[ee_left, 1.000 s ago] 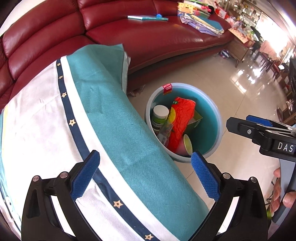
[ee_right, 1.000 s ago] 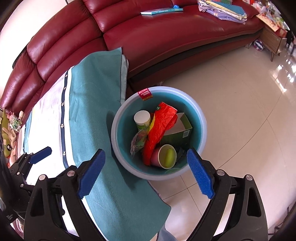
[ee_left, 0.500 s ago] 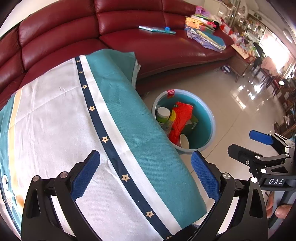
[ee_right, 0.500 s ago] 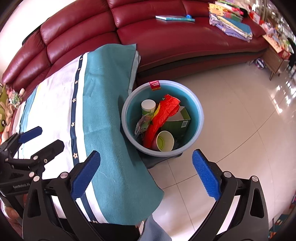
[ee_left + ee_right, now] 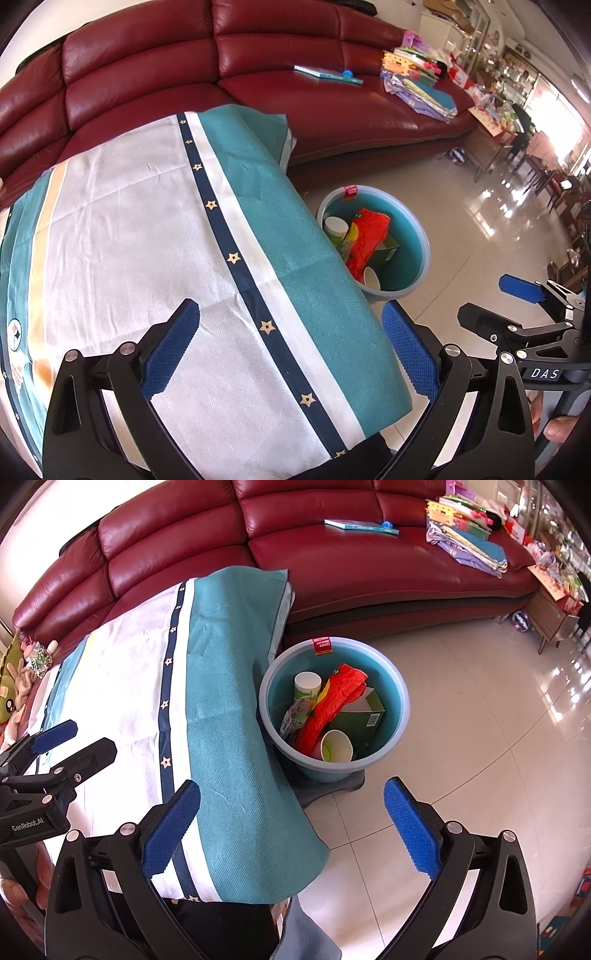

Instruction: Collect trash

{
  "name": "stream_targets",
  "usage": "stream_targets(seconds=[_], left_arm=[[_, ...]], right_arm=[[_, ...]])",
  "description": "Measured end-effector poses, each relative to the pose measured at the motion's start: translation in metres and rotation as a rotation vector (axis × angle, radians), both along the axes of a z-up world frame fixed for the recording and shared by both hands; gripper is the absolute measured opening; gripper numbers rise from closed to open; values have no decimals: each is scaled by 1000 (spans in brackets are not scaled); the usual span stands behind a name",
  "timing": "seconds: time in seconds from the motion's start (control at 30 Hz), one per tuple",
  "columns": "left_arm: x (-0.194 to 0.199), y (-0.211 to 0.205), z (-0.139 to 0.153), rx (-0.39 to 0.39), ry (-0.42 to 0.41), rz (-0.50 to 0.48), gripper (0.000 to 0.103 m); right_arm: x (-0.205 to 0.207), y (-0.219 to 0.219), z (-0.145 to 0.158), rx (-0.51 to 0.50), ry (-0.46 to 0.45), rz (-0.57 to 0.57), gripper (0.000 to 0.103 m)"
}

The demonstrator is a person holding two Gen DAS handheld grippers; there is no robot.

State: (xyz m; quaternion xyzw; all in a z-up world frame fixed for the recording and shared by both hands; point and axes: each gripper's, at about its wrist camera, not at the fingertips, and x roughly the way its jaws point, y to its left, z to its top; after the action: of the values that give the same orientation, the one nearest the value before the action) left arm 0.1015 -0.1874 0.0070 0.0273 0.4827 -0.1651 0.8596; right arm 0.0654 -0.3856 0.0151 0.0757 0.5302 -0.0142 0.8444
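While a red sofa (image 5: 369,565) is curving behind, a cloth (image 5: 221,716) is draping the table; a blue bin (image 5: 400,716) is standing on the floor just beside it, holding a red wrapper (image 5: 332,701), a box (image 5: 360,720) and a cup (image 5: 336,746). Both grippers, left (image 5: 291,350) and right (image 5: 291,830), are hovering with jaws wide apart, gripping nothing.

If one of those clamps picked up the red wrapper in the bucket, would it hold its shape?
Probably not. The red wrapper looks crinkled and bent over the trash in the blue bucket, so it likely flops and crushes. It seems thin, hence light. Its glossy surface might slip between pads.
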Motion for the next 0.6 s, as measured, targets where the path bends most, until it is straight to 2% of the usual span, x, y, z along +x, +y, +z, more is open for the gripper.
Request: stream_targets(seconds=[0.43, 0.6], left_arm=[[-4, 14, -5, -12, 12, 39, 99], [-8, 15, -3, 10, -26, 44, 99]], right_arm=[[-4, 1, -10, 13, 20, -6, 96], [-3, 3, -11, 12, 20, -5, 96]])
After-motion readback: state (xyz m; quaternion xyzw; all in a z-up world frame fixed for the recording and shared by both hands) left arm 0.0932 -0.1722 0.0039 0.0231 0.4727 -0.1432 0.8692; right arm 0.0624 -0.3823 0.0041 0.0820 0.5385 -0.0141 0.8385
